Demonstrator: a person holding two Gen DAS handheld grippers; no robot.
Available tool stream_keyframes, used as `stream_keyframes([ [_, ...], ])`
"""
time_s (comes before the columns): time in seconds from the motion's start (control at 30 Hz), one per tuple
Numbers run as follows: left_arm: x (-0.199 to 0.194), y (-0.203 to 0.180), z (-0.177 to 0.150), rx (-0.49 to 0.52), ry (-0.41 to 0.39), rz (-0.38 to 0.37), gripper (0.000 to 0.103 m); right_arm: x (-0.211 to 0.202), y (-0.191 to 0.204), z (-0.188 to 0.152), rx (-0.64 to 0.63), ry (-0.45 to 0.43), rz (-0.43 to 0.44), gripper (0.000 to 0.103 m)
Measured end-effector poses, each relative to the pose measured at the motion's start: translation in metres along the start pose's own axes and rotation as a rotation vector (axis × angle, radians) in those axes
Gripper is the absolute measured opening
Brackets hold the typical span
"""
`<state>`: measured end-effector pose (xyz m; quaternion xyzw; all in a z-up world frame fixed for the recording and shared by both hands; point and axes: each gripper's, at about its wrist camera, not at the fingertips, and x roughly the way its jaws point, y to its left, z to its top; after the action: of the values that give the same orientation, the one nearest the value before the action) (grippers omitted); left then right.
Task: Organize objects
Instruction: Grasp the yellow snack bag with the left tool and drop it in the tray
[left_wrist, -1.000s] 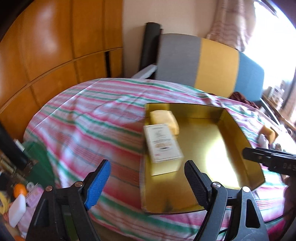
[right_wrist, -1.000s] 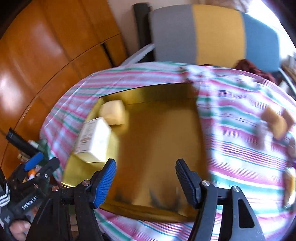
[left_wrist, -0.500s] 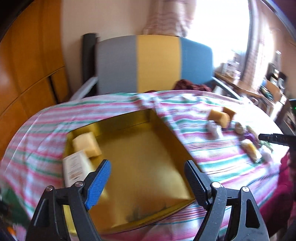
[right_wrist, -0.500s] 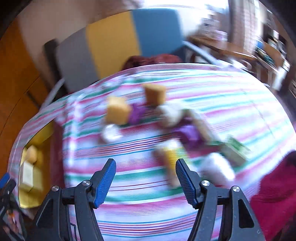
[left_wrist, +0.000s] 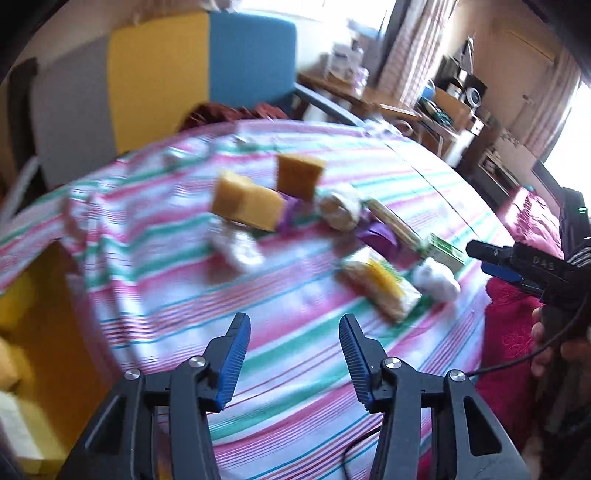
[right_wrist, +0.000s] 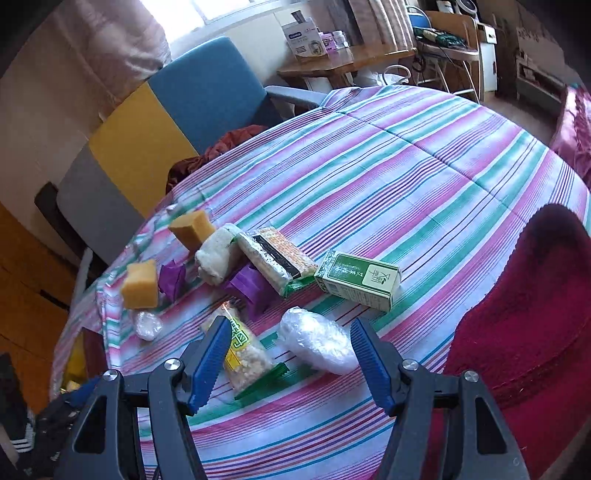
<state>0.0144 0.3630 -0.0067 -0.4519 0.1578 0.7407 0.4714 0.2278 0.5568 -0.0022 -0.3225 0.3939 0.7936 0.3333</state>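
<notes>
A loose cluster of small goods lies on the striped tablecloth (right_wrist: 406, 177), a thin fabric banded in pink, green and white. In the right wrist view the cluster sits in the lower left of the table: two yellow-orange foam sponge blocks (right_wrist: 139, 283), porous and square-cut, a rolled white cloth (right_wrist: 218, 254), crumpled purple wrappers (right_wrist: 251, 288), and a long clear packet of rice cakes (right_wrist: 275, 258) lying against the cloth roll. Just right of it rests a green carton (right_wrist: 358, 278), flat on its broad side, with white print. Nearer the camera lie a clear snack bag with a yellow label (right_wrist: 243, 354) and a lump wrapped in glossy cling film (right_wrist: 317, 341), close beside each other.

The right gripper (right_wrist: 290, 358) points steeply down over these two; its blue ribbed pads stand apart with nothing pressed between them, the bag and the wrapped lump showing in the gap.

The left gripper (left_wrist: 293, 360) also tilts down over bare cloth; its jaws have just been closing, yet they hold nothing and a gap remains. In its blurred view the gold tray (left_wrist: 37, 314) shows at the left edge, and a hand (left_wrist: 554, 343) grips the other tool's handle at the right. A chair of grey, yellow and blue panels (right_wrist: 177, 110) stands behind the table.
</notes>
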Motion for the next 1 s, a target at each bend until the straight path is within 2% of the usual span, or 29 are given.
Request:
stream_keyframes([
  [0.1,0.039,-0.023,0.012,-0.036,0.084,-0.059,0.051,-0.003,-0.011,-0.001,0.060,-0.006,0.062,0.068],
  [0.2,0.067,-0.038,0.021,-0.053,0.135,-0.076,0.052,-0.002,-0.012,-0.002,0.070,-0.007,0.096,0.068],
  [0.27,0.083,-0.048,0.029,-0.078,0.165,-0.089,0.058,0.000,-0.012,-0.001,0.073,-0.006,0.115,0.068],
  [0.33,0.096,-0.055,0.036,-0.114,0.178,-0.105,0.069,0.002,-0.011,-0.002,0.074,0.005,0.129,0.068],
  [0.5,0.121,-0.077,0.050,-0.121,0.193,-0.082,0.070,0.003,-0.012,-0.002,0.079,0.008,0.150,0.068],
  [0.6,0.138,-0.083,0.049,-0.088,0.206,-0.031,0.068,0.001,-0.016,-0.002,0.095,0.001,0.164,0.068],
  [0.67,0.133,-0.083,0.043,-0.036,0.169,-0.019,0.061,0.001,-0.018,-0.003,0.107,0.000,0.172,0.068],
  [0.73,0.127,-0.080,0.037,0.010,0.156,-0.030,0.047,0.002,-0.019,-0.002,0.116,0.006,0.176,0.068],
  [1.0,0.080,-0.030,-0.009,0.028,0.113,-0.034,0.044,0.012,-0.016,-0.001,0.106,0.069,0.141,0.068],
])
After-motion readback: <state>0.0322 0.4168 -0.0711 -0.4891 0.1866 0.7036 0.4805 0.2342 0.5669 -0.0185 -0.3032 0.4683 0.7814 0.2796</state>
